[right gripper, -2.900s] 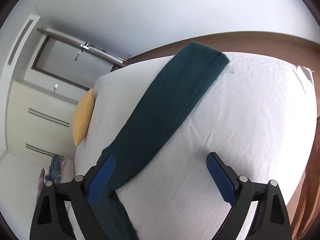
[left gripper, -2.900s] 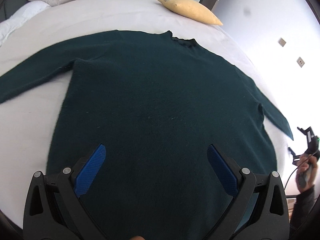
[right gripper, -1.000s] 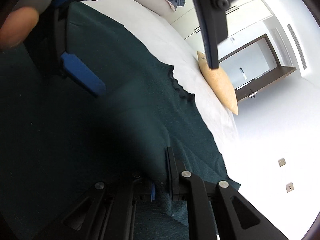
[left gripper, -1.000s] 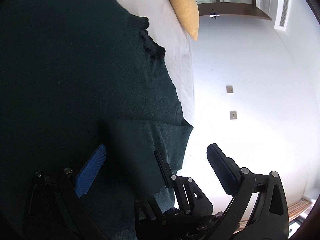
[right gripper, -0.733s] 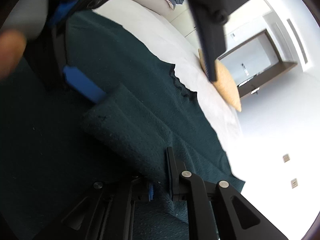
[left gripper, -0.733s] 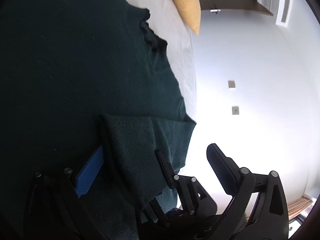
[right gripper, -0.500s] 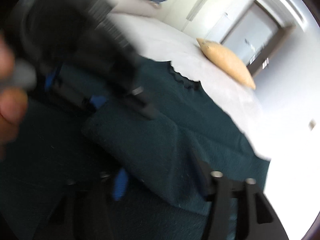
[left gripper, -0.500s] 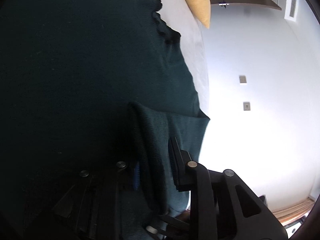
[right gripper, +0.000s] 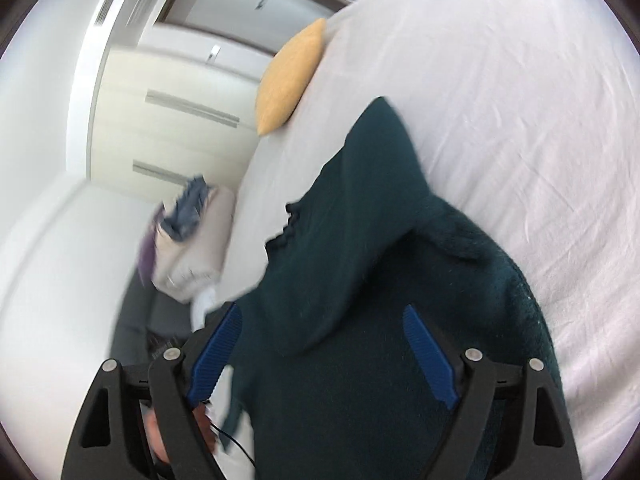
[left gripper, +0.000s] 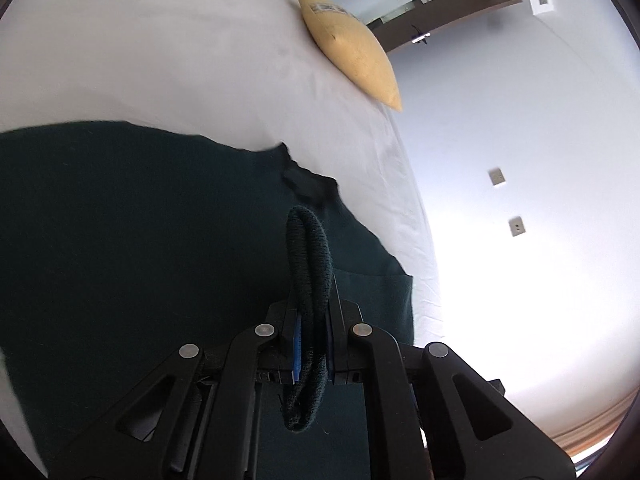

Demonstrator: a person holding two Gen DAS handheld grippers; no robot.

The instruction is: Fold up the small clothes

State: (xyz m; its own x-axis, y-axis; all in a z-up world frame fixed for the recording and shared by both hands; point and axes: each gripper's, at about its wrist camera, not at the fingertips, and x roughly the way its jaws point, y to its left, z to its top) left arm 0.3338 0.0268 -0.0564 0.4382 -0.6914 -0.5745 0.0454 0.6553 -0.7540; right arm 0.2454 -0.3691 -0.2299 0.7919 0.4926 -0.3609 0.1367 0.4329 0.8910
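A dark green knit sweater (left gripper: 140, 232) lies flat on a white bed (left gripper: 160, 60), its collar toward the far side. My left gripper (left gripper: 312, 344) is shut on a folded roll of the sweater's sleeve, which sticks up between the blue pads. In the right wrist view the sweater (right gripper: 360, 280) fills the lower middle, with a fold lifted and draped. My right gripper (right gripper: 324, 352) is open above the fabric and holds nothing.
A yellow pillow (left gripper: 352, 52) lies at the far edge of the bed; it also shows in the right wrist view (right gripper: 292, 76). A pile of clothes and bedding (right gripper: 188, 236) sits beside the bed, with white wardrobes behind. A wall with sockets (left gripper: 516, 226) is at right.
My left gripper has closed on the folded sleeve and lifted it. My right gripper has let go of the sleeve, opened, and swung away over the sweater.
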